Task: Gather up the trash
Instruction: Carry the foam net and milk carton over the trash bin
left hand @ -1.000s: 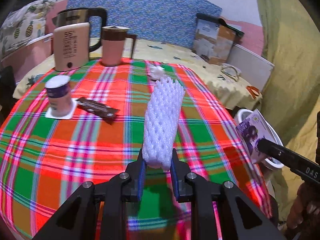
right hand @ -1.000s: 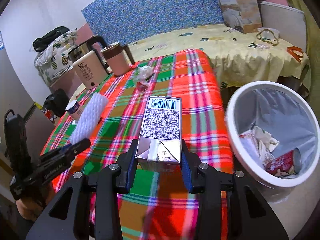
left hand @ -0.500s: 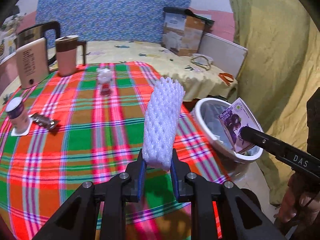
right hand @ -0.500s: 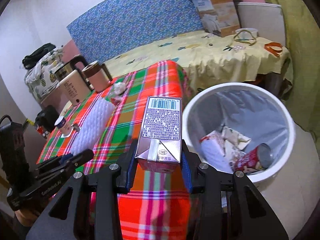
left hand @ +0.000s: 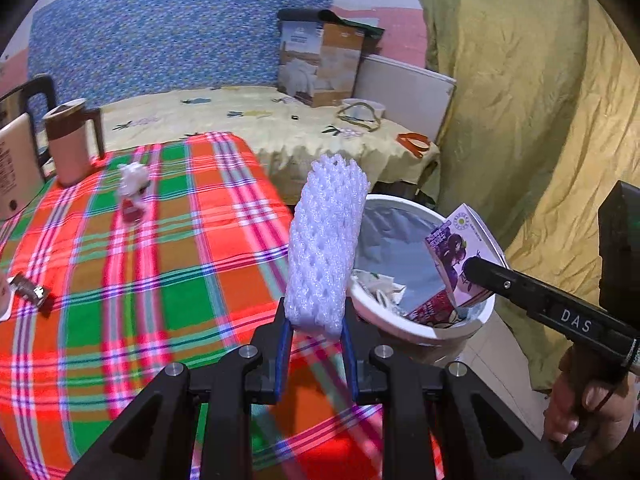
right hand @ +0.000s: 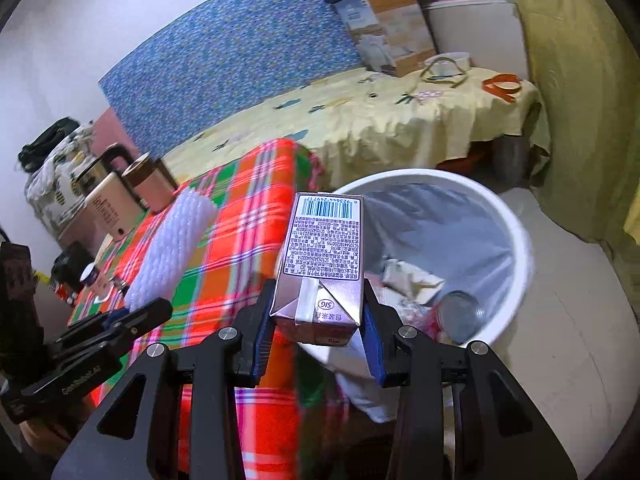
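Two tongs are loaded. The left tongs [left hand: 314, 328] are clamped on the near end of a white foam net sleeve [left hand: 324, 240], which sticks up and away from them above the right edge of the table [left hand: 160, 280], its far end overlapping the bin's near-left rim in the left wrist view. The right tongs [right hand: 318, 324] are closed tight on the base of a purple drink carton [right hand: 326, 256], barcode end pointing away; the carton hangs at the left rim of the white trash bin [right hand: 516, 232], partly over its opening.

The bin stands on the floor just right of the table and has a grey liner, with crumpled paper [right hand: 408, 276] and a can [right hand: 456, 314] lying inside. On the table's plaid cloth, further left, lie a crumpled white wrapper [left hand: 132, 178] and a dark brown wrapper [left hand: 30, 290], well apart. At the far left corner stand a brown-lidded mug [left hand: 70, 142] and a beige kettle [left hand: 16, 168], side by side. Beyond the table is a bed with a yellow sheet [left hand: 260, 120], carrying a cardboard box [left hand: 320, 64] against the blue patterned headboard [left hand: 160, 36].
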Tool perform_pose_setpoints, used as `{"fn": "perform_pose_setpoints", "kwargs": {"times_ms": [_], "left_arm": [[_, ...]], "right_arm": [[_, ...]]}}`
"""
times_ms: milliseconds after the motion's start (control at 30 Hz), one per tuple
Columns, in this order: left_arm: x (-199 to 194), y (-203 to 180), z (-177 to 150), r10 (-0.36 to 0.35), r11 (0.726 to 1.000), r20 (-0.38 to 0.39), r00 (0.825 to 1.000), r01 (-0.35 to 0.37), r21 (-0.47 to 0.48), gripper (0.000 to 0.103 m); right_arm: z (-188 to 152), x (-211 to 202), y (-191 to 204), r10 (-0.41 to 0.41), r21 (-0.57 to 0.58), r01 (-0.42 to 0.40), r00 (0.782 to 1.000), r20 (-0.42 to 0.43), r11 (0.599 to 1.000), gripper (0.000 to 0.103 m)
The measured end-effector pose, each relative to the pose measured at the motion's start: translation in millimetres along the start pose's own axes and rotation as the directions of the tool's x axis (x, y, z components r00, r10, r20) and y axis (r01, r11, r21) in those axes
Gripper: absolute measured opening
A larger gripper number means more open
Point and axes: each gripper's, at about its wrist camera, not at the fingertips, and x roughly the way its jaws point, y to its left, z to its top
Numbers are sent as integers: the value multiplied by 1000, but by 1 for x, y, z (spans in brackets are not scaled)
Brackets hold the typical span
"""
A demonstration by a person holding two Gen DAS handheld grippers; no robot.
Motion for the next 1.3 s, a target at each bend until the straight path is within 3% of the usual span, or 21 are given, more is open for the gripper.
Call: {"fn": "perform_pose_setpoints", "kwargs": {"times_ms": [400, 1067, 1200, 1300], "left_arm": [[40, -36, 11, -58, 996, -55, 997, 61, 58, 23], [87, -61, 13, -97, 989, -148, 984, 112, 99, 24], [91, -64, 13, -109, 987, -157, 982, 125, 97, 29], [89, -62, 14, -123, 987, -146, 982, 137, 88, 38]], "right_arm": [[1, 0, -32, -69, 68, 68, 998, 4, 995, 41], [3, 16, -58, -125, 86, 131, 990, -67, 988, 42], [2, 17, -60, -134, 87, 141, 988, -80, 986, 42], [3, 14, -61, -142, 91, 148, 987, -69, 985, 44]]}}
